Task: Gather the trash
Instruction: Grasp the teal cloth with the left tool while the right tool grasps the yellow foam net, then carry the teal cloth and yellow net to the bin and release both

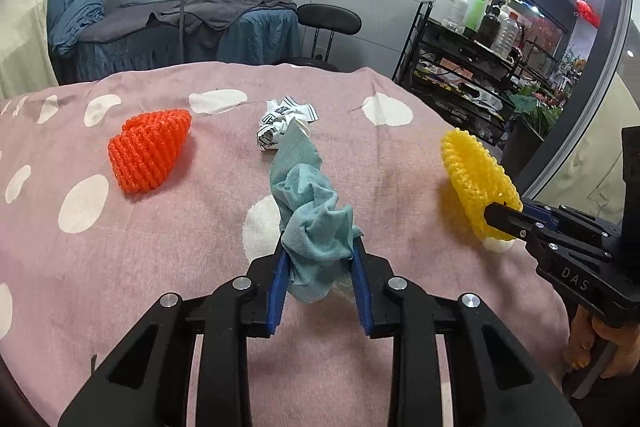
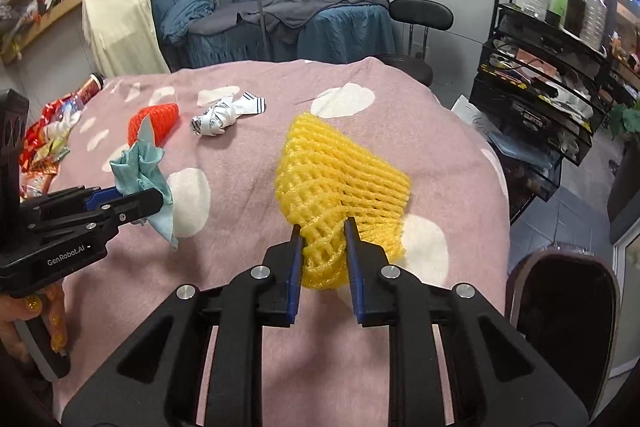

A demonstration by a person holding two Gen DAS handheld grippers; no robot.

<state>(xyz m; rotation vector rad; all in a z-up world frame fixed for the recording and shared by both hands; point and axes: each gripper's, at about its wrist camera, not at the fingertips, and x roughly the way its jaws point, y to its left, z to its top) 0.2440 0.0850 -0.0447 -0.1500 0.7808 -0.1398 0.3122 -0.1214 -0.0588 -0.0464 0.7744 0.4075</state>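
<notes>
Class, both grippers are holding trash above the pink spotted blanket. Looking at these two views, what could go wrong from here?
1. The left gripper pinches only the bunched end of the teal cloth; its loose tail could snag or slip free.
2. The right gripper grips the yellow foam net by one springy corner, which might pull out.
3. The orange foam net and the crumpled white wrapper lie on the blanket and could be overlooked.

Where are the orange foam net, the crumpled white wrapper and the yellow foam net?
orange foam net (image 1: 150, 151), left wrist view, middle of its mesh body.
crumpled white wrapper (image 2: 218, 119), right wrist view, centre of the crumpled wad.
yellow foam net (image 2: 340, 167), right wrist view, middle of the mesh above the pinched end.
</notes>
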